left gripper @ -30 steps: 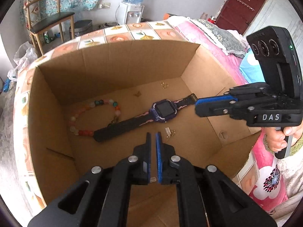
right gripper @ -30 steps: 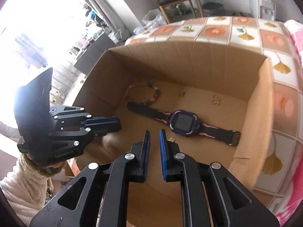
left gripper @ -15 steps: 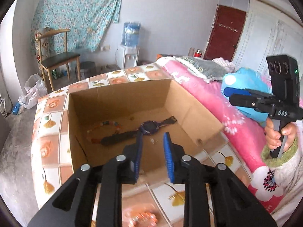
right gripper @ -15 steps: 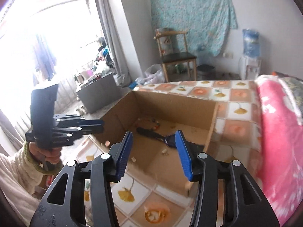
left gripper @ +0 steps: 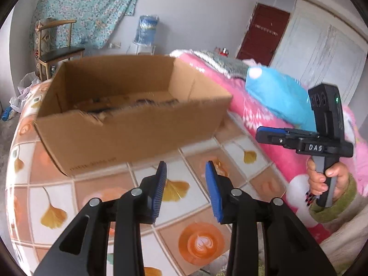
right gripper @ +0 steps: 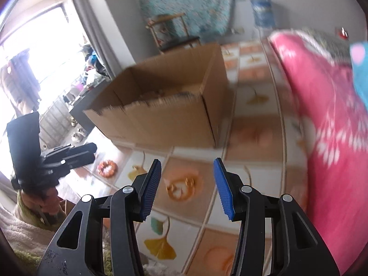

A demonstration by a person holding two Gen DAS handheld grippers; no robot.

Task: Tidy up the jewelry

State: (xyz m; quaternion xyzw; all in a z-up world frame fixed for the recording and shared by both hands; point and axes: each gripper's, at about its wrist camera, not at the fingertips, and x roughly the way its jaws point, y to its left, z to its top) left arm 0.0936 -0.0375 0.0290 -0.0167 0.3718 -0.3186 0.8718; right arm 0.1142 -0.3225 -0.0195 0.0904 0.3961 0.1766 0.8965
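Left gripper (left gripper: 185, 172), jaws just opening, empty before seemingly blurred box (left gripper: 128, 128).

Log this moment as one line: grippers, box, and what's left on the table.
left gripper: open, empty | right gripper: open, empty | cardboard box: on tiled table, contents blurred | orange bracelet: on table outside box

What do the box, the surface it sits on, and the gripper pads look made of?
Box: brown corrugated cardboard, matte; fluting shows along the ragged cut top edge. Surface: looks like a glossy printed covering, tile pattern with ginkgo leaves; vinyl or real tile, cannot tell. Pads: blue, finely ribbed, probably rubber or soft plastic, on black plastic-looking fingers.
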